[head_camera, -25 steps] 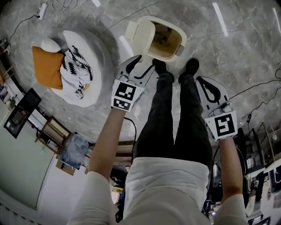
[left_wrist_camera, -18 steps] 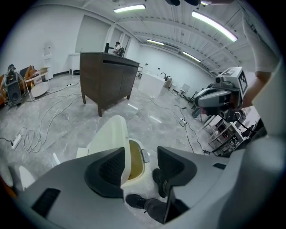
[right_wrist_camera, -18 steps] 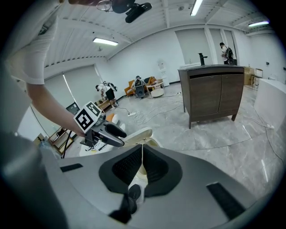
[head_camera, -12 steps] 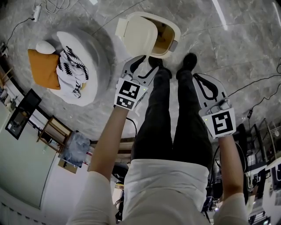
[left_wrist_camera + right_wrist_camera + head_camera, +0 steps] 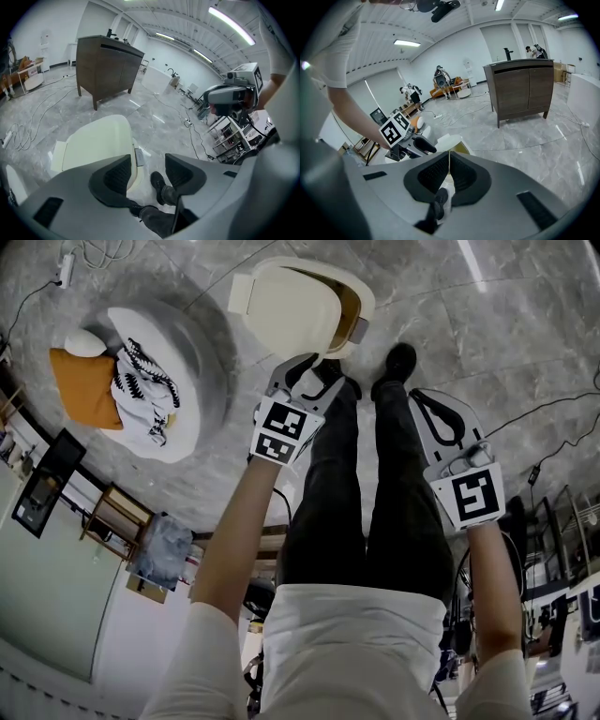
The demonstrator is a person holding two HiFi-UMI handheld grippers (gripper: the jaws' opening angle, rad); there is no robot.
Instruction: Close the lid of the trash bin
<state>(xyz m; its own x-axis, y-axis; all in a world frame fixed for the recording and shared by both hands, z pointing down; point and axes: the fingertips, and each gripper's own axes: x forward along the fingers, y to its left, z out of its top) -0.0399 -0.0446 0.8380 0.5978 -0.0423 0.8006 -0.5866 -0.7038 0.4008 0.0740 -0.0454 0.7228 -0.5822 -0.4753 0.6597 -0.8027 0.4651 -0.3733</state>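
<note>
Head view, lid (image 5: 286, 298): cream, tilted partway over trash bin (image 5: 351, 306), opening showing.
L gripper (image 5: 147, 171): jaws apart, empty, near lid.
R gripper (image 5: 449, 174): jaws pressed together, empty.

lid (image 5: 291, 301): tipped further down over trash bin (image 5: 362, 307) | left gripper (image 5: 314, 371): moved closer to lid

Trash bin (image 5: 298, 302) on marble floor (image 5: 497, 329)

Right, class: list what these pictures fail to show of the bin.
- Inside of bin: head view, lid covers nearly all.
- Bin's body: left gripper view, mostly behind the open left tongs.
- Bin: right gripper view, mostly behind the shut right tongs.
- Whether left tongs touch the lid: no view settles it.
</note>
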